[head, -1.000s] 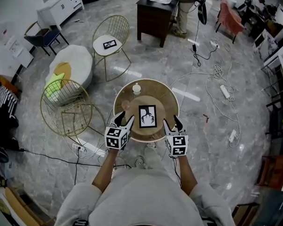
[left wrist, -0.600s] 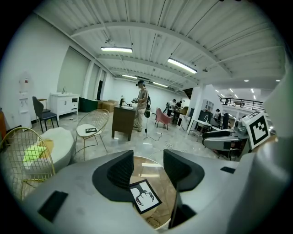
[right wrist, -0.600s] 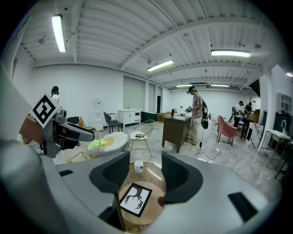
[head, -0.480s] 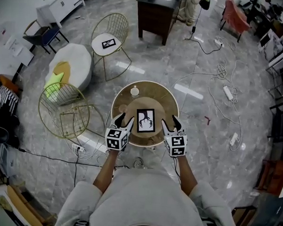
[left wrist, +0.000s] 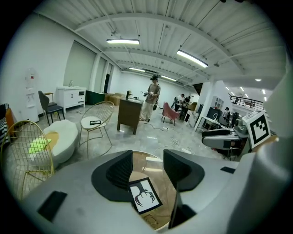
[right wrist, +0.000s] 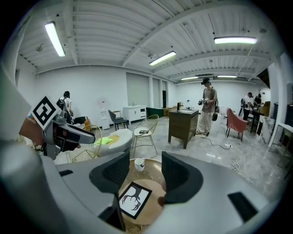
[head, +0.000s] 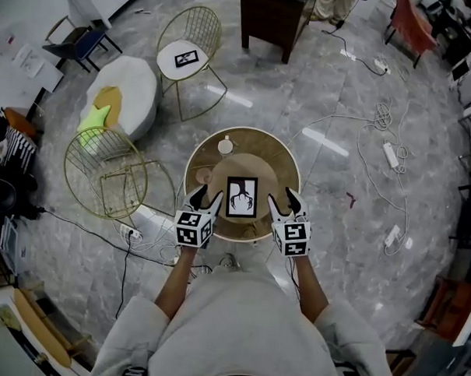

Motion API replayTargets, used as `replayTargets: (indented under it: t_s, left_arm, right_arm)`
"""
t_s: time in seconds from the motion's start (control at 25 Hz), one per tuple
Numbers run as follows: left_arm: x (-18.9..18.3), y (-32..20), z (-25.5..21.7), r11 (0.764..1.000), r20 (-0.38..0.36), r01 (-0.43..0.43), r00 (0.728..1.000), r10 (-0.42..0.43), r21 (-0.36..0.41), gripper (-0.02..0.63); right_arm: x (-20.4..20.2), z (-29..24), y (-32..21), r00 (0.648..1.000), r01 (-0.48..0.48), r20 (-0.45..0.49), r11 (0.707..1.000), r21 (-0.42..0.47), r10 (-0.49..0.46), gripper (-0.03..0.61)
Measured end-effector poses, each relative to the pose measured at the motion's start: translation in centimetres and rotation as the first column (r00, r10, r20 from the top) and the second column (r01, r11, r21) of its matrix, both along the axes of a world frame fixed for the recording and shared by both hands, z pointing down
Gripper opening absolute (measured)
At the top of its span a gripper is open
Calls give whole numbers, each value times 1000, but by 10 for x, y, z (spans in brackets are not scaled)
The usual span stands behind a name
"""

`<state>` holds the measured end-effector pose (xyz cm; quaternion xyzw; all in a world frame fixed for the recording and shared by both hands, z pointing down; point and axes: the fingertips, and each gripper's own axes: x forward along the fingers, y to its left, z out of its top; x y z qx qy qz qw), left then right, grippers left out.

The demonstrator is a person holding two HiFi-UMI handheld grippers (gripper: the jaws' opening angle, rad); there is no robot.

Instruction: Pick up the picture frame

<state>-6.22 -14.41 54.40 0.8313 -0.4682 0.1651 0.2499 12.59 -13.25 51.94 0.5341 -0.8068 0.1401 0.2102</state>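
The picture frame (head: 242, 197), black-edged with a dark antler-like print on white, lies flat on the round gold-rimmed table (head: 285, 164). It also shows between the jaws in the left gripper view (left wrist: 145, 196) and the right gripper view (right wrist: 133, 199). My left gripper (head: 205, 197) hovers open at the frame's left side. My right gripper (head: 282, 202) hovers open at its right side. Neither one touches the frame, and both hold nothing.
A white cup (head: 226, 146) stands at the table's far edge. Two gold wire chairs (head: 111, 174) (head: 189, 45) and a white pouf (head: 122, 99) are to the left. A dark cabinet (head: 276, 17) stands beyond, cables (head: 382, 143) trail on the right floor, and a person (right wrist: 207, 112) stands by the cabinet.
The head view has shifted slightly, so the table sits a little higher in the picture. Both grippers stay open on either side of the frame, which has not moved.
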Motion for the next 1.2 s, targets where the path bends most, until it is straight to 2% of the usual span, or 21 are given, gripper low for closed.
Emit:
replayTargets:
  t_s: [0.48, 0.92, 1.2]
  left_arm:
    - [13, -1, 32, 996, 28, 20, 999, -17, -84, 195]
    - [11, -3, 53, 993, 23, 0, 1000, 3, -120, 195]
    - [5, -15, 68, 990, 0, -24, 1000, 24, -137, 194]
  right_arm:
    - [-3, 28, -10, 998, 58, 30, 996, -70, -56, 221]
    - [-9, 52, -7, 998, 56, 25, 990, -128, -54, 219]
    - [-19, 66, -8, 1000, 24, 19, 987, -159, -21, 218]
